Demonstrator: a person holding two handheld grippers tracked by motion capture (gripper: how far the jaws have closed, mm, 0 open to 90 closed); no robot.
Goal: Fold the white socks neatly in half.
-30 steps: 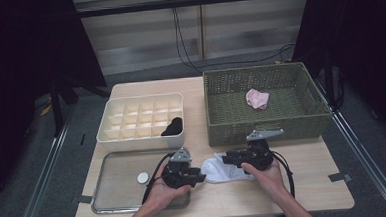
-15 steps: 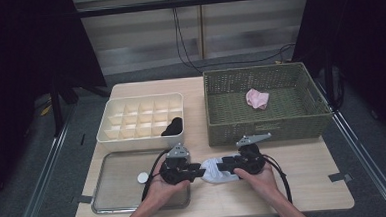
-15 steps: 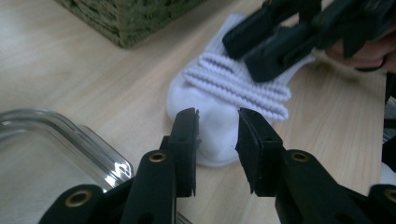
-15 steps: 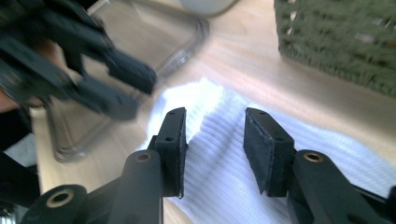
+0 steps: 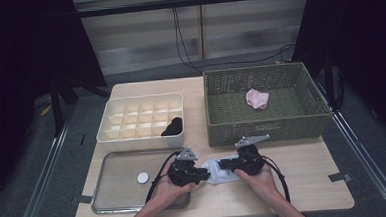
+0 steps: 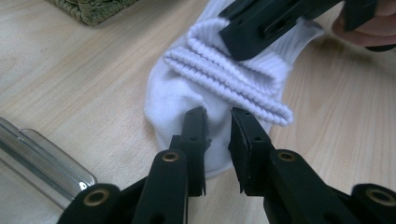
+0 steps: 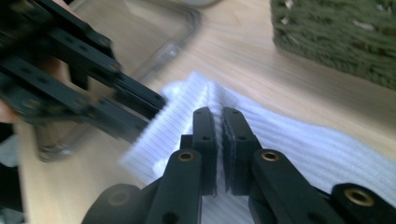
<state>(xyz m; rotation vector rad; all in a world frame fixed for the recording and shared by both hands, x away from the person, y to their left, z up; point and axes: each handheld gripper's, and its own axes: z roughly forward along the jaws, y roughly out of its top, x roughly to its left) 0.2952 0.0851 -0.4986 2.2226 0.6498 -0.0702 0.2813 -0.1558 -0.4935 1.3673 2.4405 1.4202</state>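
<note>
White ribbed cotton sock (image 5: 215, 170) lies before the green wicker basket (image 5: 267, 129). Right gripper (image 7: 218, 122) has just closed, pinching its cuff; left gripper (image 6: 217, 123) narrowing around the toe, not yet clamped. Folding unfinished.

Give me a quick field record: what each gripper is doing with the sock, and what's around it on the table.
sock: white, lying on the table between the grippers
left gripper: fingers closing around the sock's end, gap remaining
right gripper: fingers just closed, pinching the ribbed fabric
basket: green, holds a pink item
divider box: black item in one cell
tray: holds a white disc
</note>
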